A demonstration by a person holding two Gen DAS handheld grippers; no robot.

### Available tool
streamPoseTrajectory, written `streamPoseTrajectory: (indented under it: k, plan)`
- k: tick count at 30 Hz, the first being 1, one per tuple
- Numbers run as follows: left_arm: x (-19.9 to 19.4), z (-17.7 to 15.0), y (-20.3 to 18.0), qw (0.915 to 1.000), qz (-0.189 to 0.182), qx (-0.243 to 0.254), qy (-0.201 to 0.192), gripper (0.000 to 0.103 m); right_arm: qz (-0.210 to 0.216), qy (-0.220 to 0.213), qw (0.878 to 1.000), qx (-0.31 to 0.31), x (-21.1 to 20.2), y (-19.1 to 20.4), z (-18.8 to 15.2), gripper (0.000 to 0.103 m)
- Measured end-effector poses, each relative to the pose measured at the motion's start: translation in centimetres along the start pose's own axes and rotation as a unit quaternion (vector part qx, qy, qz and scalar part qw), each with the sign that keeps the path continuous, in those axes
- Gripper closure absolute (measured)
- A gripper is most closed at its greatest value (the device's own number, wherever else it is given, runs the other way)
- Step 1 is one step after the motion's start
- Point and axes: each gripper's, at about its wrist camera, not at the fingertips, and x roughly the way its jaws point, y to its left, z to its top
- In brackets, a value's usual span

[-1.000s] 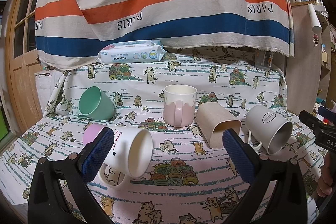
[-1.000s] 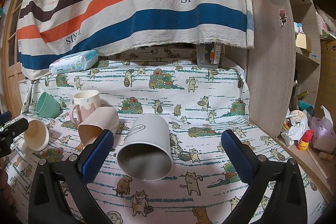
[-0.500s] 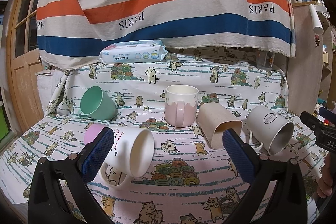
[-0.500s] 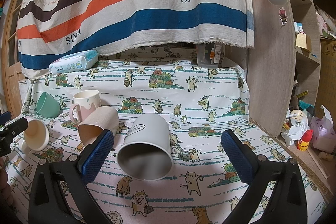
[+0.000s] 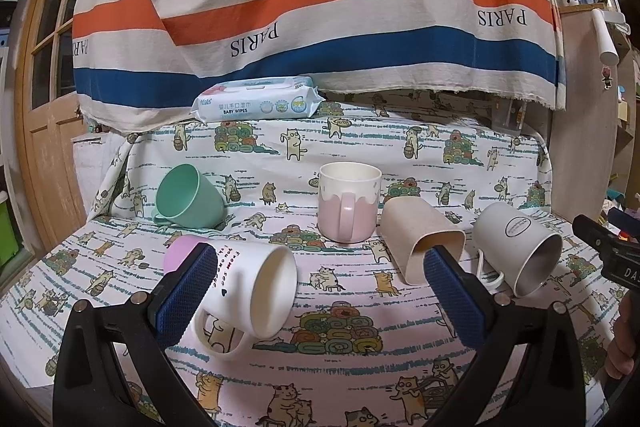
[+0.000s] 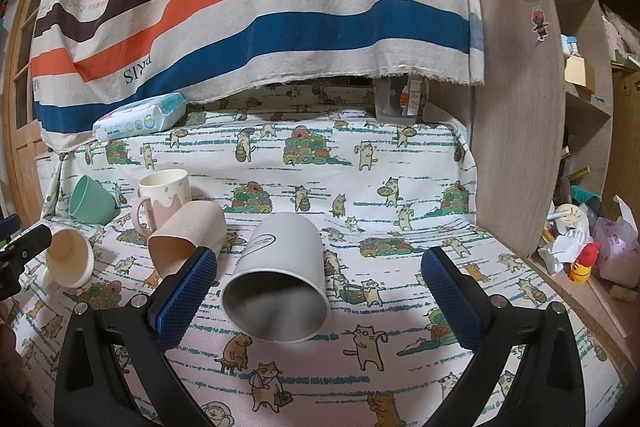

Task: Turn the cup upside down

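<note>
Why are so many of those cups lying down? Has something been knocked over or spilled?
Four cups lie on their sides on the cat-print cloth: the green cup, the white mug, the beige cup and the grey mug. Only the pink mug stands upright. No spill or damage shows.

Both hand-held claws hover with their jaws spread wide and nothing between them. The left claw (image 5: pixel 320 291), black-framed with blue textured pads (image 5: pixel 184 295), points level and forward. The right claw (image 6: pixel 318 293), of the same build with blue pads (image 6: pixel 450 297), is angled slightly downward. Part of the right claw's black body shows at the edge of the left wrist view, bare fingers (image 5: pixel 622 343) wrapped beneath it.
</note>
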Motion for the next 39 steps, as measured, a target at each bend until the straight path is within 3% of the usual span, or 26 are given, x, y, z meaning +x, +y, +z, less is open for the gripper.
streamPoseTrajectory:
  k: [5,10,12,19,24,29,36,39]
  plan:
    - [0.0,0.0,0.0,1.0000,0.000,0.000,0.001,0.000,-0.044,0.000,0.999,-0.026,-0.4,1.2,0.0,0.000]
    - [0.0,0.0,0.0,1.0000,0.004,-0.001,-0.001,0.000,-0.017,0.019,0.999,-0.030,-1.8,1.2,1.5,0.000]
    - [0.0,0.0,-0.1,1.0000,0.004,-0.001,-0.001,0.000,-0.026,0.018,0.999,-0.033,-2.2,1.3,1.9,0.000]
    - [0.0,0.0,0.0,1.0000,0.004,-0.001,0.000,0.000,0.017,0.060,0.998,-0.023,-1.4,0.8,3.2,0.000]
    - [-0.2,0.0,-0.1,1.0000,0.001,0.000,-0.002,0.000,0.021,0.077,0.996,-0.027,-0.8,1.0,3.3,0.000]
    - [-0.2,0.0,-0.1,1.0000,0.001,-0.001,-0.002,0.000,0.026,0.058,0.997,-0.034,-0.9,1.5,4.6,0.000]
    - [-0.2,0.0,-0.1,1.0000,0.001,-0.001,-0.002,0.000,0.043,0.063,0.995,-0.066,1.5,3.5,6.6,0.000]
    - [-0.2,0.0,-0.1,1.0000,0.001,-0.001,-0.002,0.000,0.048,0.104,0.991,-0.063,4.2,4.0,7.0,0.000]
